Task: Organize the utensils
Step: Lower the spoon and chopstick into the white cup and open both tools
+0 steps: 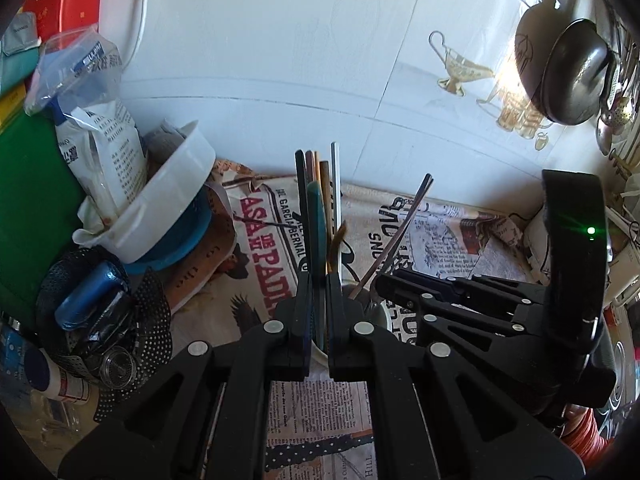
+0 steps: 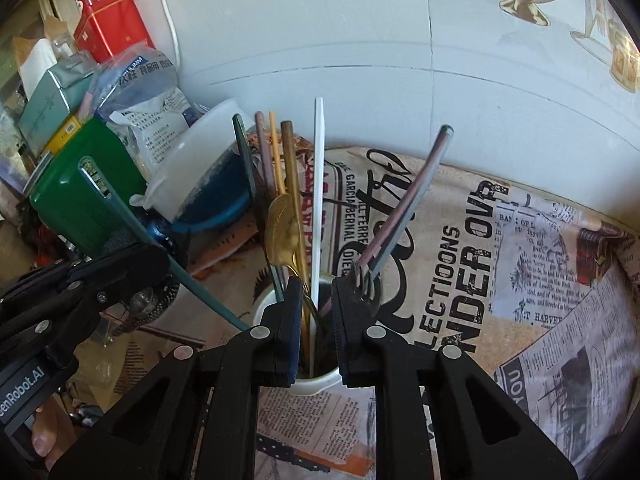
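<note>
A: Left gripper (image 1: 318,300) is clamped on a flat teal-handled utensil (image 1: 317,216), jaws nearly together, low centre of the left-wrist frame. The handle sticks up; its lower end is hidden behind the fingers.

B: And the right gripper (image 2: 318,320)?

A: Jaws narrow, straddling the white cup (image 2: 316,378) bottom centre of its frame. The gold spoon (image 2: 284,232) and white stick (image 2: 318,200) rise between them; can't tell if the pads press anything.

B: Handling?

A: Thin, stiff, light, prob. slippery metal and plastic. Take them mid-handle, flat sides to the pads, or they'll swivel. The cup looks light and top-heavy w/ all those handles, so a sideways tug could tip it.

B: Room?

A: Tight on the left: white tub (image 1: 168,200), blue bowl, mesh basket (image 1: 104,320) crowd close. Tiled wall behind. To the right, newspaper-print cloth (image 2: 540,260) on the counter is mostly bare. The two grippers sit just beside each other, so they could knock.
</note>
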`<state>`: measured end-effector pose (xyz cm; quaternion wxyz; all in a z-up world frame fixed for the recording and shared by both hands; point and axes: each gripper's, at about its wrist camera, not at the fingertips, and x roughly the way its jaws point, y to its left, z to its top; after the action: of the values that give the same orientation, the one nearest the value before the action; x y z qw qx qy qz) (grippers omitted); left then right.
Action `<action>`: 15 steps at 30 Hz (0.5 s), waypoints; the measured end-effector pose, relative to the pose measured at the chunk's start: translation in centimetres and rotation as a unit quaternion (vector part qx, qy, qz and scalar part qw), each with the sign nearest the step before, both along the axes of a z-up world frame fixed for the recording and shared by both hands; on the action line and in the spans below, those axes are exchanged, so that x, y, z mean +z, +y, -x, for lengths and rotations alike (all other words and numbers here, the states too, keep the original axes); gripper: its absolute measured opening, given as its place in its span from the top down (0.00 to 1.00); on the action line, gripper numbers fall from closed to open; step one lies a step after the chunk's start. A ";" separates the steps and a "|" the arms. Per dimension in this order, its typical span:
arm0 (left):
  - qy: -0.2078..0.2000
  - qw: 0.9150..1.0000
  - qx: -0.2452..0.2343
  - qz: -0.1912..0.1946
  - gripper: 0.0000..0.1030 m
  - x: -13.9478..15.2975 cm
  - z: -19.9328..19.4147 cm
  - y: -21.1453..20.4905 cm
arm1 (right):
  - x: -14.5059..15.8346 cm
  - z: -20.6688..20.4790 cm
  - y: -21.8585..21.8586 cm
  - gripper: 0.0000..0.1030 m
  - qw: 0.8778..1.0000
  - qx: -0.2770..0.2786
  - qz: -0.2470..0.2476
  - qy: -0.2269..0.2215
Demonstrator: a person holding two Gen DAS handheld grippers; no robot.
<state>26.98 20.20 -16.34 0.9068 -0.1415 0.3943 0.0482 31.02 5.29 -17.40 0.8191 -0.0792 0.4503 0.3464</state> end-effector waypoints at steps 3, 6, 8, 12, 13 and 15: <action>0.012 1.000 -0.003 -0.010 0.96 -0.4 -0.6 -0.4 | 0.2 0.1 -0.4 0.87 1.000 -0.002 0.004 -0.005; 0.018 1.000 -0.001 -0.019 0.96 -0.4 -0.9 -0.9 | 0.8 0.4 -1.3 0.87 1.000 -0.003 0.003 -0.013; 0.020 1.000 0.000 -0.023 0.92 -0.2 -0.9 -1.4 | 1.2 0.5 -2.0 0.84 1.000 -0.002 0.003 -0.015; 0.007 0.999 0.006 -0.043 0.73 1.1 -0.4 -2.7 | 2.5 1.0 -4.1 0.75 1.000 0.000 0.001 -0.031; 0.001 0.999 0.007 -0.050 0.71 1.6 -0.1 -3.2 | 2.9 1.3 -4.8 0.73 0.999 0.002 -0.002 -0.035; -0.011 0.998 0.010 -0.058 0.68 2.7 0.5 -4.0 | 4.0 1.7 -6.3 0.73 0.999 0.006 -0.008 -0.046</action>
<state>26.51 16.17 -13.60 0.9171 -0.0929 0.3796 0.0785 29.29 -1.04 -13.41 0.8375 -0.0910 0.4092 0.3505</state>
